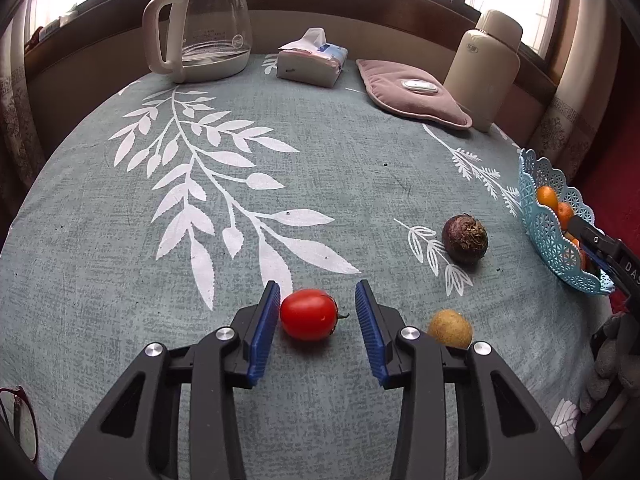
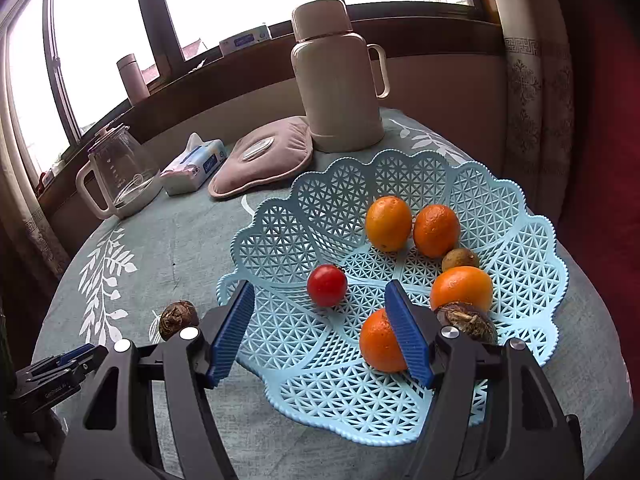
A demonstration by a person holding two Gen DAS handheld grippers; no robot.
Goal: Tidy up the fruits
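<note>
A red tomato [image 1: 308,314] lies on the tabletop [image 1: 320,184] between the two blue pads of the left tool [image 1: 316,303]. The left pad is just beside or touching the tomato's side, while a clear gap separates the right pad from it, so the tool stands open around the fruit and has no grip on it. Just right of that tool sits a small yellow-brown fruit [image 1: 450,328], and farther off a dark purple-brown fruit [image 1: 465,238] rests on a white leaf print of the grey-green cloth.

At the tabletop's right edge stands a light blue lattice basket [image 2: 328,208]. It holds a second tomato [image 2: 327,285], four oranges [image 2: 388,223], a small brownish fruit [image 2: 460,259] and a dark wrinkled fruit [image 2: 468,320]. The right tool [image 2: 320,310] hangs over the basket's near side with its jaws wide apart and nothing between them; the nearest orange [image 2: 378,342] lies partly behind its right finger.

Along the far side, under the window, stand a glass kettle [image 1: 208,24], a tissue pack [image 1: 312,60], a pink pad [image 1: 408,94] and a cream flask [image 1: 486,64].
</note>
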